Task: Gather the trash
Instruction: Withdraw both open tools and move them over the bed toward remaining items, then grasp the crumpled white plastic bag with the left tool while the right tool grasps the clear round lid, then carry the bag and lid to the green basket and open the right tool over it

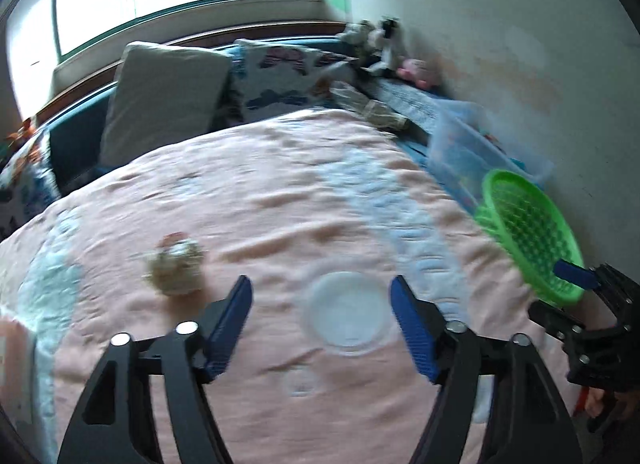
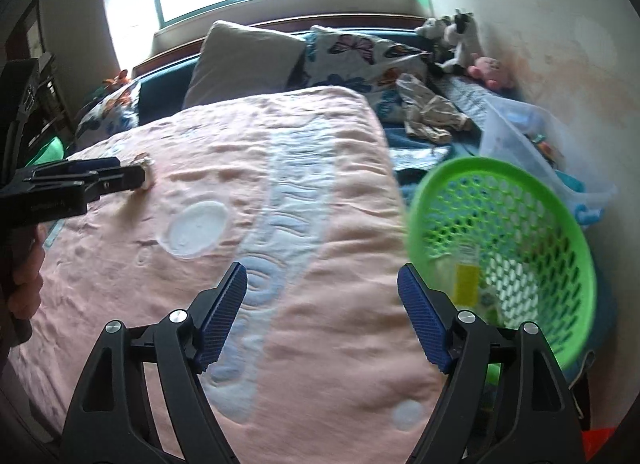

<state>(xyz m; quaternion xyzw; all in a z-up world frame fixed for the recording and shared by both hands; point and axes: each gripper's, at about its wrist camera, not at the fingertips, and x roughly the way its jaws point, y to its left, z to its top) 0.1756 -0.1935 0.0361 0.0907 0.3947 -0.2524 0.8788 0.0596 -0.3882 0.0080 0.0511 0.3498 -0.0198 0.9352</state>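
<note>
a pink blanket [image 1: 280,192] with pale blue marks covers a bed. the left gripper [image 1: 322,324] is over the blanket. its two blue pads are wide apart and nothing is between them. under the gap is a white round patch on the blanket.

a crumpled paper ball [image 1: 176,268] lies on the blanket, just up and to the left of the left gripper's left pad. it does not touch the pad. in the right view the left gripper comes in from the left side, and its tip is right by the ball [image 2: 145,172], which it partly hides.

the right gripper [image 2: 322,312] is also wide open and holds nothing. it is over the blanket, near the edge.

a green basket [image 2: 504,260] is just to the right of the right gripper. it is tipped so you can see inside. a small clear bottle [image 2: 467,276] with yellow in it lies in the basket. in the left view one blue pad of the right gripper shows in front of the basket's rim; i cannot tell if it touches.

behind the basket is a clear box [image 2: 520,136] by the wall. pillows [image 2: 248,60] and soft toys [image 2: 456,40] are at the far end of the bed.
</note>
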